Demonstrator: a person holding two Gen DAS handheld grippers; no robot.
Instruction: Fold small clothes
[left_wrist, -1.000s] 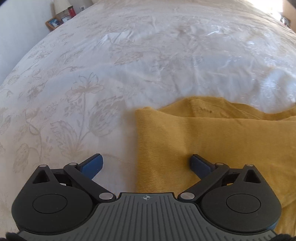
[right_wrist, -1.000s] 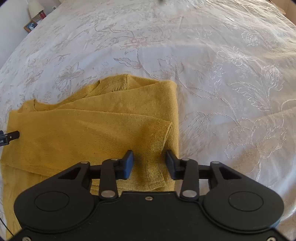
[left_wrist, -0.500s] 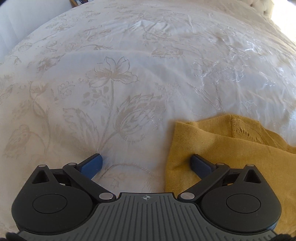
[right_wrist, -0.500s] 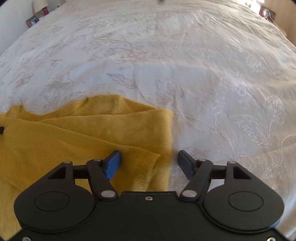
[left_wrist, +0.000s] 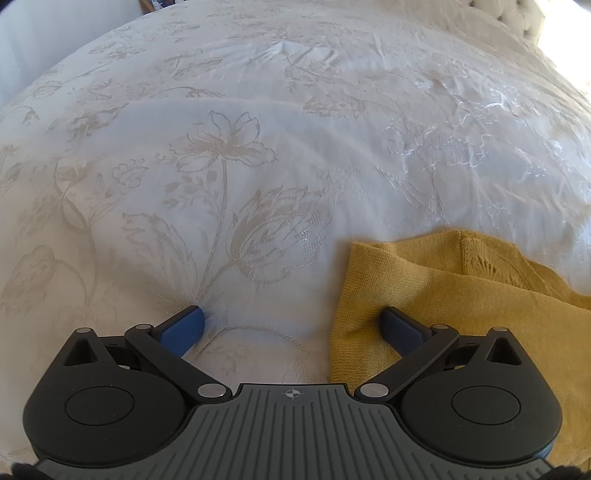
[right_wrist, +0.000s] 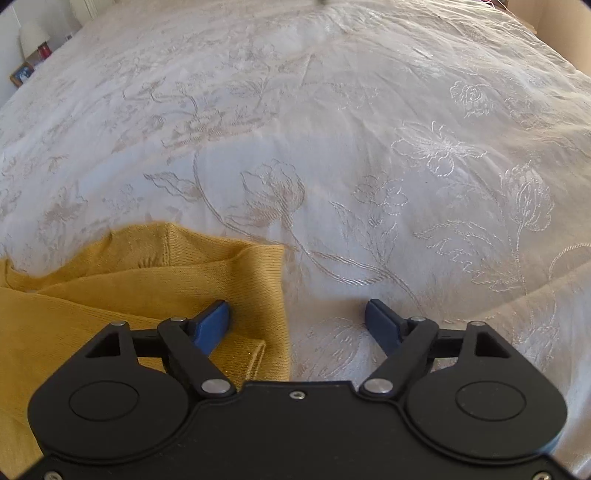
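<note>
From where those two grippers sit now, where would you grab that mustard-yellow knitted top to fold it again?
Probably the two short side edges of the folded mustard-yellow knitted top: left gripper from the left, right gripper from the right. Both jaws stand open, already straddling those straight stacked edges.

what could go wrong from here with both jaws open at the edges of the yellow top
1. Each gripper straddles an edge: the left gripper and right gripper each have one finger on the yellow top and one on the bedspread. Closing now might pinch the bedspread too.
2. The top lies in stacked, loosely folded layers; a shallow grab may lift only the upper layer and undo the fold.
</note>
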